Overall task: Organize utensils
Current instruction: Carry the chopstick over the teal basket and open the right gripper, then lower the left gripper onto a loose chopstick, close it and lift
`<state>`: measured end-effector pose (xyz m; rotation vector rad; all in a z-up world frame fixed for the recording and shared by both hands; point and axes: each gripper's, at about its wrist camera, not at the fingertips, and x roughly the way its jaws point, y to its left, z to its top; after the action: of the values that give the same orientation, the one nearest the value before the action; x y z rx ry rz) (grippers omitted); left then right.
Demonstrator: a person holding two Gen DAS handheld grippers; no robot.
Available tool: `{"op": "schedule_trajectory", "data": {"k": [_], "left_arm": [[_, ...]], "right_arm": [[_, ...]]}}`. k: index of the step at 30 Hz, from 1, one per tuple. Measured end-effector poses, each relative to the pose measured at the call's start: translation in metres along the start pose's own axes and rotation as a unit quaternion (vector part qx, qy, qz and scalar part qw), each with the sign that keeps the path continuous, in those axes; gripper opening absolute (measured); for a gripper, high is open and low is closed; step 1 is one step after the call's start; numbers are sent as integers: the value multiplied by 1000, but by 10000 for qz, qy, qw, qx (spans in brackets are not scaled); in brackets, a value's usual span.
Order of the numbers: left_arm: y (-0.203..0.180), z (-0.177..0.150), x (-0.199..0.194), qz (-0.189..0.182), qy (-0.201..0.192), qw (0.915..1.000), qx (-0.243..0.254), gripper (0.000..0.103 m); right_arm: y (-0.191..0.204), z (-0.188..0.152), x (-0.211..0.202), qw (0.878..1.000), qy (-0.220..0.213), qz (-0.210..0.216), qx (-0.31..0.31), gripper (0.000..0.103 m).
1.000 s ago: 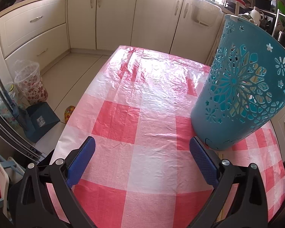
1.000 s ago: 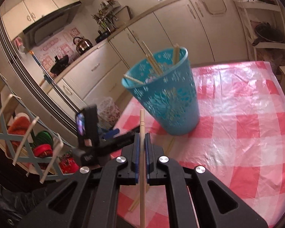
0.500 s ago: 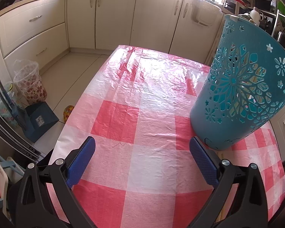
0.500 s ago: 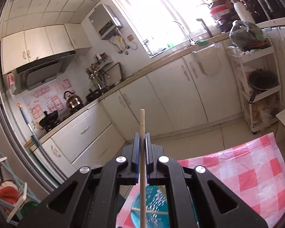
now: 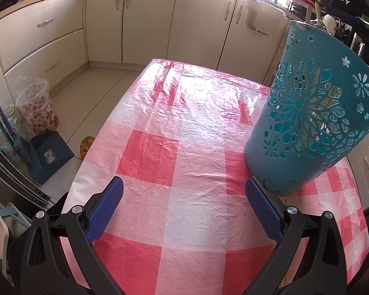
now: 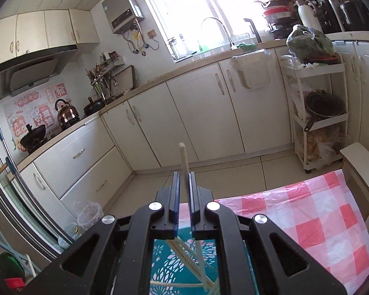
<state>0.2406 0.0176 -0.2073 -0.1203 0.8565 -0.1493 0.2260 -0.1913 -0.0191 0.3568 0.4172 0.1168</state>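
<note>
A: Start at the right gripper (image 6: 183, 182). What's it doing?

B: Its blue pads (image 6: 176, 191) are drawn in narrow with a wooden chopstick (image 6: 183, 158) standing between them. The stick leans a touch, and there seems to be a sliver of gap on the left side, so I cannot tell whether the pinch is firm.

A: And below it?

B: Straight under the jaws is the open mouth of the teal cutout basket (image 6: 182, 268), with several more chopsticks (image 6: 196, 270) crossed inside. The chopstick's lower end is hidden behind the gripper.

A: The left gripper (image 5: 184, 204)?

B: Spread wide, holding nothing, low over the red-and-white checked tablecloth (image 5: 160, 152). Its right pad (image 5: 263, 206) is just beside the foot of the basket (image 5: 307, 123), which stands on the table's right side.

A: Further out?

B: Cream cabinets (image 5: 147, 19) along the far wall, a floral bin (image 5: 38, 109) on the floor at left, a kettle (image 6: 66, 113) on the stove.
</note>
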Motion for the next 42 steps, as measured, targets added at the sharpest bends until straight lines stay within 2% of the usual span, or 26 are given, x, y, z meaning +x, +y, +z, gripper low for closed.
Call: {"op": "schedule_trajectory", "data": {"k": [2, 7, 10, 13, 15, 17, 20, 22, 24, 26, 33, 38, 42], "left_arm": [[0, 0, 0, 7, 5, 10000, -1, 95], [1, 0, 1, 15, 16, 10000, -17, 95], [1, 0, 1, 12, 13, 10000, -18, 95], [2, 0, 1, 8, 11, 10000, -26, 95], [2, 1, 1, 10, 10, 10000, -21, 95], [2, 1, 1, 12, 12, 10000, -17, 95], [1, 1, 1, 25, 20, 10000, -7, 95], [1, 1, 2, 35, 24, 10000, -4, 95], [2, 1, 3, 43, 33, 10000, -27, 95], [3, 2, 3, 45, 41, 10000, -52, 95], [0, 1, 4, 48, 39, 10000, -31, 95], [0, 1, 3, 49, 39, 10000, -27, 95], [1, 1, 4, 51, 45, 10000, -52, 95]], "right_arm": [[2, 0, -2, 10000, 19, 10, -46, 14], [3, 6, -25, 9998, -139, 93, -46, 18], [5, 3, -58, 9992, -329, 146, -157, 21], [6, -13, -90, 9990, -362, 144, -226, 24], [5, -40, -106, 9994, -156, 69, -304, 26], [5, -73, -106, 9985, 359, -53, -407, 26], [-2, -133, -78, 9879, 1465, -281, -429, 25], [-11, -163, -52, 9775, 2052, -378, -309, 19], [-17, -177, -33, 9718, 2279, -549, -265, 18], [-21, -183, -18, 9684, 2422, -570, -167, 17], [-14, -190, 1, 9668, 2457, -606, -348, 17], [-9, -190, 0, 9634, 2465, -730, -760, 17], [-7, -191, -1, 9570, 2540, -754, -1181, 11]]}}
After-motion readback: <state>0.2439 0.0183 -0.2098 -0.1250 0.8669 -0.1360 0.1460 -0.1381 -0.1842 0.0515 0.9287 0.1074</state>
